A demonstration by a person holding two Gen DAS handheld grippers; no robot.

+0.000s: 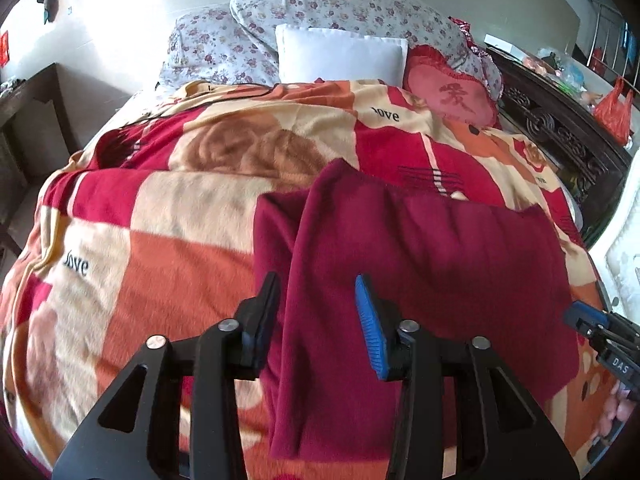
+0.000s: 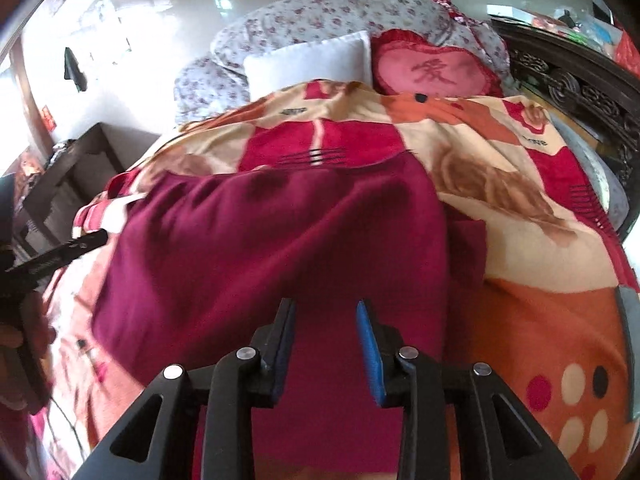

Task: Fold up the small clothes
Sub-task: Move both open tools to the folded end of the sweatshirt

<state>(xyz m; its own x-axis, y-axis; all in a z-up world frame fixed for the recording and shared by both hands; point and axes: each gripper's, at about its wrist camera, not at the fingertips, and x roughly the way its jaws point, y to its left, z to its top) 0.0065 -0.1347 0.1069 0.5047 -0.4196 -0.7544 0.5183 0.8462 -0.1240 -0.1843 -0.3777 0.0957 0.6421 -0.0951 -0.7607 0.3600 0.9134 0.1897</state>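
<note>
Maroon fleece garment (image 1: 420, 264) is lying part-folded on my patchwork blanket (image 1: 160, 240); left gripper (image 1: 316, 312) and right gripper (image 2: 326, 336) are hovering spread, empty. Next: pinching the near edge.

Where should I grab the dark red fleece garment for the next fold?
Probably the near hem of the dark red fleece garment, one corner per gripper, coming from the bed's near side. It lies flat on the patterned blanket, and both the left gripper and right gripper hover open above that edge.
</note>
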